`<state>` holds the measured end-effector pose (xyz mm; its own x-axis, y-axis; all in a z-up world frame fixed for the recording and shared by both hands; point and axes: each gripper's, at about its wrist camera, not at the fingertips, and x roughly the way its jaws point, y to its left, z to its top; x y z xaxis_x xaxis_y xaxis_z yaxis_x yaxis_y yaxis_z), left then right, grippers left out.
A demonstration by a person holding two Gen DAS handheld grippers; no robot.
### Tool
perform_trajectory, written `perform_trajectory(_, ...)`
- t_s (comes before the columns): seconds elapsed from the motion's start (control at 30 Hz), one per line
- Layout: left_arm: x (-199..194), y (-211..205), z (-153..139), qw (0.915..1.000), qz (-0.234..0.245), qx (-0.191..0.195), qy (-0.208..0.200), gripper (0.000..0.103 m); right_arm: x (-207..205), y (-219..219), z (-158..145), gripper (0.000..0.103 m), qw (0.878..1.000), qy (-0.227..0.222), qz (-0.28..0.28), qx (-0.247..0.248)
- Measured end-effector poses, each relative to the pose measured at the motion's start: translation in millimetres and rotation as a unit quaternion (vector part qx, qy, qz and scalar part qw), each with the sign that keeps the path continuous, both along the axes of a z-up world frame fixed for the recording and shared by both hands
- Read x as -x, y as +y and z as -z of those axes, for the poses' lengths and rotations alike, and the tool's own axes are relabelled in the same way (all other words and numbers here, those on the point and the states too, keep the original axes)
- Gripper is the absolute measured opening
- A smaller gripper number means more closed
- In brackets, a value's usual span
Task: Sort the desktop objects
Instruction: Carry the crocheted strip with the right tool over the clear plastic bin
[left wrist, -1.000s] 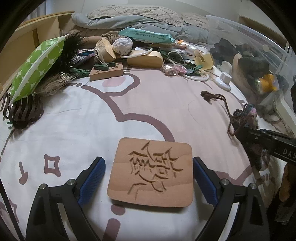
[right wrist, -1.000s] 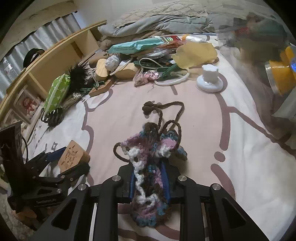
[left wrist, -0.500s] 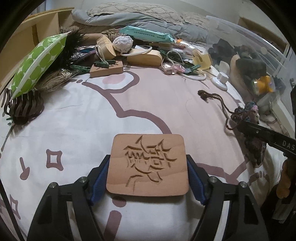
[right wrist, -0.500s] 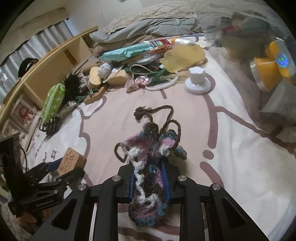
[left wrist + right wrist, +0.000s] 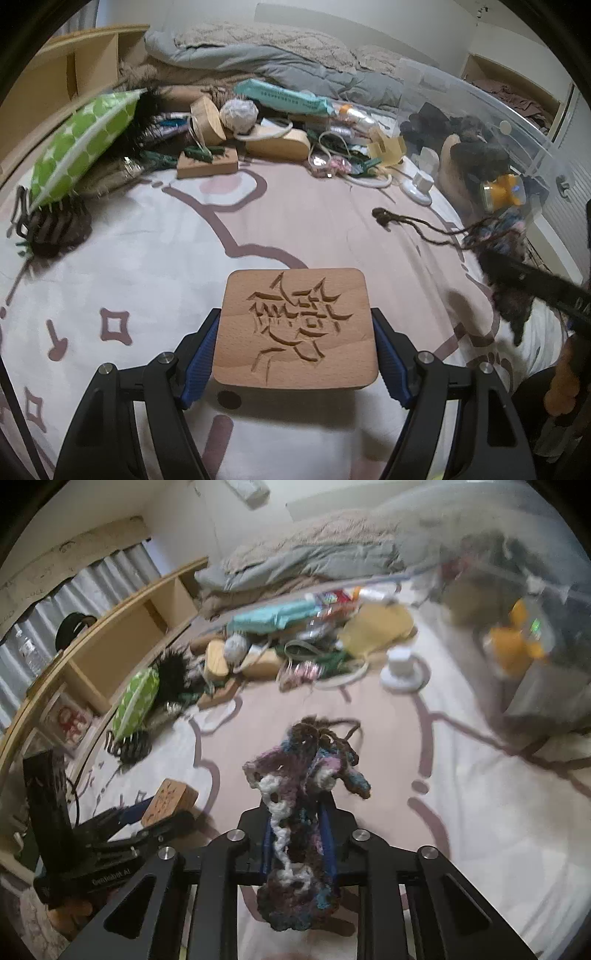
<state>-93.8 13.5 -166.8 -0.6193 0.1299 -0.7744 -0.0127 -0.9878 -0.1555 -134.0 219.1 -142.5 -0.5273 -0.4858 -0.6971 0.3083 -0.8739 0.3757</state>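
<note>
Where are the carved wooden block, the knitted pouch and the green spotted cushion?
carved wooden block [image 5: 295,328], left wrist view, middle of its carved top face.
knitted pouch [image 5: 295,797], right wrist view, purple middle of its body.
green spotted cushion [image 5: 81,144], left wrist view, middle of its spotted side.

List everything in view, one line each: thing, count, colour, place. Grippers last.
carved wooden block: 1, light brown, clamped between the left gripper's pads
crocheted pouch: 1, purple, blue, brown and white, pinched in the right gripper, cord trailing
bedsheet: 1, white with mauve pattern, under everything
green spotted pouch: 1, green and white, far left
yarn ball: 1, grey-white, in the far pile
teal packet: 1, teal, rear of the pile
white stand: 1, white, beside the bin
clear plastic bin: 1, transparent, right
left gripper: 1, black with blue pads
right gripper: 1, black with blue pads
</note>
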Motion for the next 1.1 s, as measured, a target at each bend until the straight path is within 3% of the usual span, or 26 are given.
perform_trajectory(0.1,-2,1,-5,0.9998,0.0,0.017,0.013,0.076,-3,4,-15,0.021,1.0,0.02,0.008,0.01)
perform_trajectory(0.37,-6,-2,-19,0.9992,0.008,0.003,0.039,0.076,-11,35,-59,0.018,0.998,0.057,0.029,0.026)
perform_trajectory(0.73,-15,3,-34,0.9977,0.015,0.006,0.066,0.076,-17,83,-160,0.017,0.989,0.142,0.049,0.01)
perform_trajectory(0.97,-16,9,-34,0.9971,0.025,0.019,0.07,0.076,6,104,-230,0.017,0.977,0.199,0.071,-0.027)
perform_trajectory(1.1,-17,13,-35,0.9967,0.028,0.02,0.074,0.076,32,110,-256,0.017,0.972,0.212,0.086,-0.045)
